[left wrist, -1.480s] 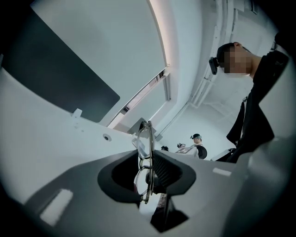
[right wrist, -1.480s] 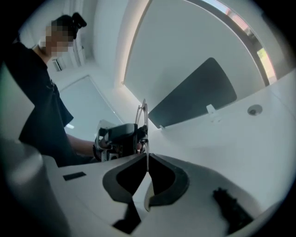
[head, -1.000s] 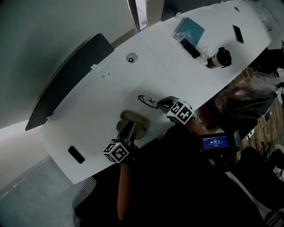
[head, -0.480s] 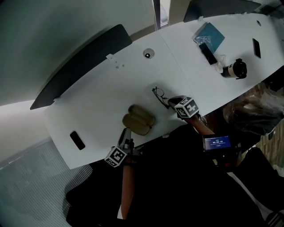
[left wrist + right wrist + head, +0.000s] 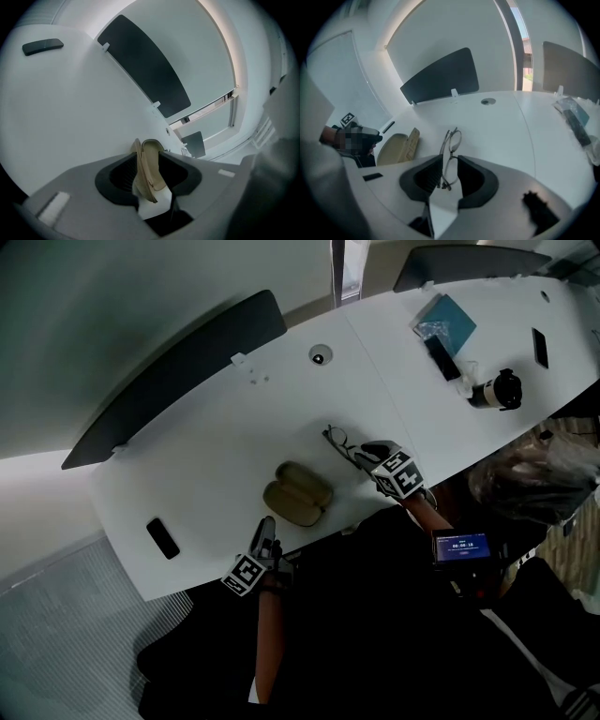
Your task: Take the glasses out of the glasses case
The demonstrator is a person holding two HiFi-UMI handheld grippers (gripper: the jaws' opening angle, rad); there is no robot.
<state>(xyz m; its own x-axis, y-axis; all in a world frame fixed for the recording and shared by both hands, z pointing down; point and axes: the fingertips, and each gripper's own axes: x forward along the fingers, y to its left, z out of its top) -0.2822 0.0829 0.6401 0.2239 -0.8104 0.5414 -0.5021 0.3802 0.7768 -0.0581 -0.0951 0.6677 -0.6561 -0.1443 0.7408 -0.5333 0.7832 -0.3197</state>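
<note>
Dim office room with a long white tabletop (image 5: 216, 427), bordered on the far side by a dark divider panel (image 5: 178, 362). Further along to the right, a blue packet (image 5: 446, 317) and a black camera-like thing (image 5: 495, 390). Near the left end, a small dark slab (image 5: 162, 538), maybe a phone.

Close to the near edge, the tan glasses case (image 5: 298, 493), lying open with both halves upward and empty inside. Just beside it on the right, not touching, the glasses (image 5: 337, 440), flat on the tabletop and folded as far as can be told, with the long axis running straight away from the right hand.

The right claw (image 5: 450, 165) low over the glasses, pointing down along their length. Jaws just opened, standing moderately apart with the nearer lens between them and no pad seeming to press on the frame. Judged therefore as let go, not held.

The left claw (image 5: 150, 164) at the near edge of the tabletop, just short of the case and aimed at it, the case seen edge-on straight ahead. Jaws partly apart and holding nothing.

Taking out probably finished: glasses outside the case and resting on the tabletop. For any further move on the glasses, the right claw clearly nearer, already astride the frame and in line with its long axis. For the case, the left claw, needing only a short push forward.
</note>
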